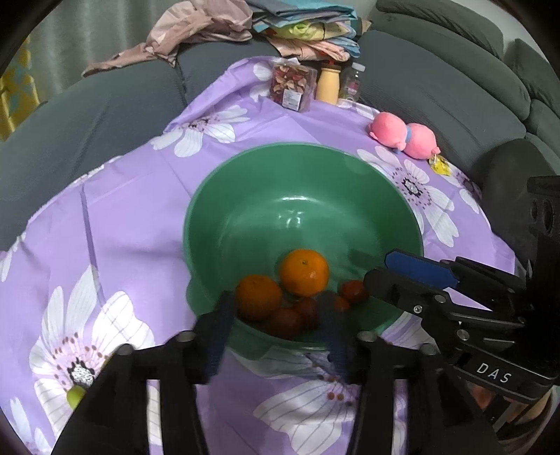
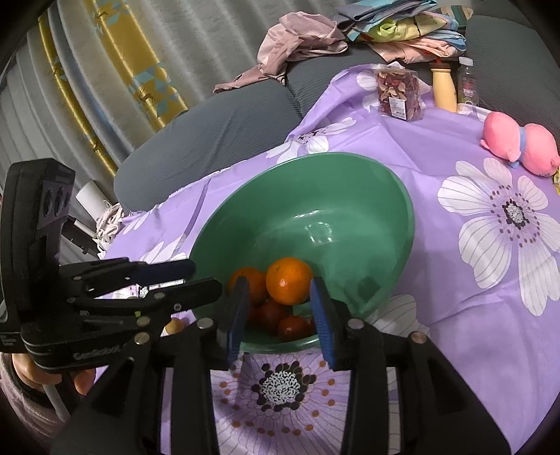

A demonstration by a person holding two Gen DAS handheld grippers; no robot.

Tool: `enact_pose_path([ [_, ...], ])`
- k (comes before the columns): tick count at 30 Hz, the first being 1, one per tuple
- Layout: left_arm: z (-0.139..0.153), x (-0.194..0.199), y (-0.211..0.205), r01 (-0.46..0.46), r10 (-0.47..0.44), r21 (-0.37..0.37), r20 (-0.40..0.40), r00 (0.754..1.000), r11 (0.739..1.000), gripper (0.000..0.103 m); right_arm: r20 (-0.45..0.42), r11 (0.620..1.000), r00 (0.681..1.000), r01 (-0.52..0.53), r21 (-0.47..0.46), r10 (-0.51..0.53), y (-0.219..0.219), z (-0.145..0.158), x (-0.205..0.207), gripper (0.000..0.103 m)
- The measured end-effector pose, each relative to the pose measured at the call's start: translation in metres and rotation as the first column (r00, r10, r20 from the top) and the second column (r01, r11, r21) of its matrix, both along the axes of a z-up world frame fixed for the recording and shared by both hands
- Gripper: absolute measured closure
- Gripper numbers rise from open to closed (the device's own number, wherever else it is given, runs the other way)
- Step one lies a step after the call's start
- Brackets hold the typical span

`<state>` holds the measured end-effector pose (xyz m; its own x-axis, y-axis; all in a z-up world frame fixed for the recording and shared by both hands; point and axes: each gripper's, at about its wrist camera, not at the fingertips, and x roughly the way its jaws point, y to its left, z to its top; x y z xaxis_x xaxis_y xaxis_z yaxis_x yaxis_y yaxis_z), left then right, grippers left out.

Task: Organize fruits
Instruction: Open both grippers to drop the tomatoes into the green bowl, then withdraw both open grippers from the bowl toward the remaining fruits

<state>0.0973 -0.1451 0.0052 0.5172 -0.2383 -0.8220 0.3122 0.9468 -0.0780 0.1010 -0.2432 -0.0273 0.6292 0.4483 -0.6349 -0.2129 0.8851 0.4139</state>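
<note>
Both tongs, left (image 1: 276, 329) and right (image 2: 280, 315), spread and empty over bowl (image 1: 245, 182); I'd grip top orange (image 2: 289, 281) across its middle—firm, slick; red fruit (image 1: 285, 320) probably softer.

Purple tablecloth (image 1: 140, 217) printed with large white flowers, spread over the table. Pink plush toy (image 1: 402, 134) with a blue band, lying near the far right edge, a yellow tag (image 1: 440, 164) beside it. Clear packet of dried petals (image 1: 290, 87), cream bottle (image 1: 328, 84) and small clear bottle (image 1: 352, 81) standing in a row at the far edge. Grey sofa (image 1: 437, 91) behind, carrying a pile of folded clothes (image 1: 308, 28) and a loose pink garment (image 1: 189, 31). Yellow patterned curtain (image 2: 115, 66) to the left.
</note>
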Motion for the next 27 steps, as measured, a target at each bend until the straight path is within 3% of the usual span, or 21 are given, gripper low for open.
enact_pose_path([
  [1,0.001,-0.001,0.0,-0.002,0.002,0.008,0.006,1.0,1.0,0.042,0.001,1.0,1.0,0.0,-0.001,0.0,0.001,0.001,-0.001,0.065],
  [6,0.007,-0.008,0.002,-0.01,0.01,0.032,0.027,1.0,0.999,0.039,0.011,1.0,1.0,0.005,0.007,-0.005,0.002,0.007,-0.007,0.059],
  [11,0.01,-0.018,0.011,-0.041,0.04,0.05,0.028,0.999,0.998,0.024,0.024,1.0,1.0,0.016,0.013,-0.016,0.002,0.014,-0.017,0.048],
  [16,0.003,-0.036,0.023,-0.055,0.055,0.057,0.0,0.998,0.997,0.022,0.04,1.0,0.999,0.021,0.011,-0.021,0.007,0.02,-0.028,0.036],
  [22,-0.009,-0.056,0.05,-0.109,0.112,0.062,-0.06,0.992,0.992,0.021,0.036,1.0,0.999,-0.007,0.012,0.006,0.018,0.019,-0.042,0.036],
  [27,-0.017,-0.072,0.076,-0.168,0.166,-0.007,-0.113,0.98,0.986,0.02,0.017,1.0,1.0,-0.024,0.019,0.023,0.024,0.014,-0.051,0.035],
])
